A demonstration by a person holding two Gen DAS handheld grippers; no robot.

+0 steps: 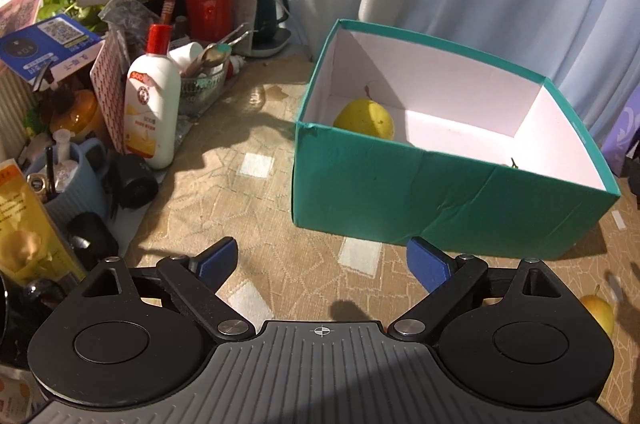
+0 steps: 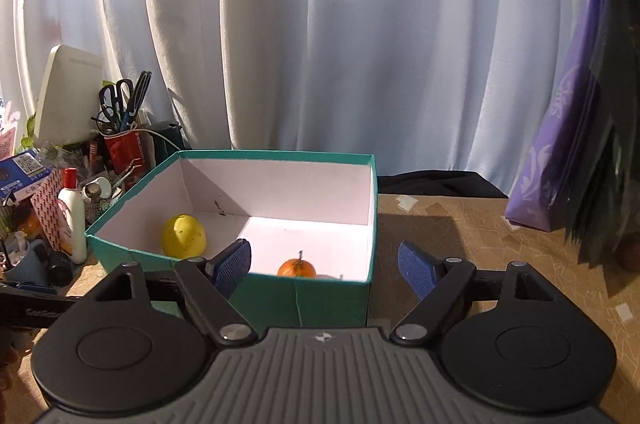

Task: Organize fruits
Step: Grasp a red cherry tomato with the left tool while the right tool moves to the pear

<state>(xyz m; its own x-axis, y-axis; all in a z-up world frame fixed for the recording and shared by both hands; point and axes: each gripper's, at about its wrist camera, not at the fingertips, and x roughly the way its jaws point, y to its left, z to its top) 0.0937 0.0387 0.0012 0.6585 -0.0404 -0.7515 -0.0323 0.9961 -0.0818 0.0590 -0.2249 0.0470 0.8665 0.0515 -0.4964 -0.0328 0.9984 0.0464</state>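
- I read the right gripper point(image 2: 324, 264) as released: its jaws stand wide apart with nothing between the blue pads point(image 2: 234, 266), and it hangs at the near wall of the teal box point(image 2: 332, 298).
- The orange fruit point(image 2: 297, 268) lies on the white floor of the box just behind that near wall; the yellow pear point(image 2: 184, 236) lies in the left part of the box, well apart from it.
- I read the left gripper point(image 1: 320, 264) as released too, jaws spread and empty, pointing down at the bare bench point(image 1: 248, 191) in front of the box.
- One more yellow fruit point(image 1: 598, 310) lies on the bench at the right edge of the left wrist view, partly hidden behind the gripper body. I judge this the next thing to collect.
- To do the step well, I keep the right jaws spread while I draw them clear of the box wall, so that a pad does not catch the cardboard rim and drag the box.
- I bring jaws over the remaining fruit from above and centre it between the pads before clenching; a round fruit rolls off an off-centre grip.
- I keep clear of the clutter on the left, notably the white bottle point(image 1: 152, 103) and the red cup of scissors point(image 1: 208, 11).
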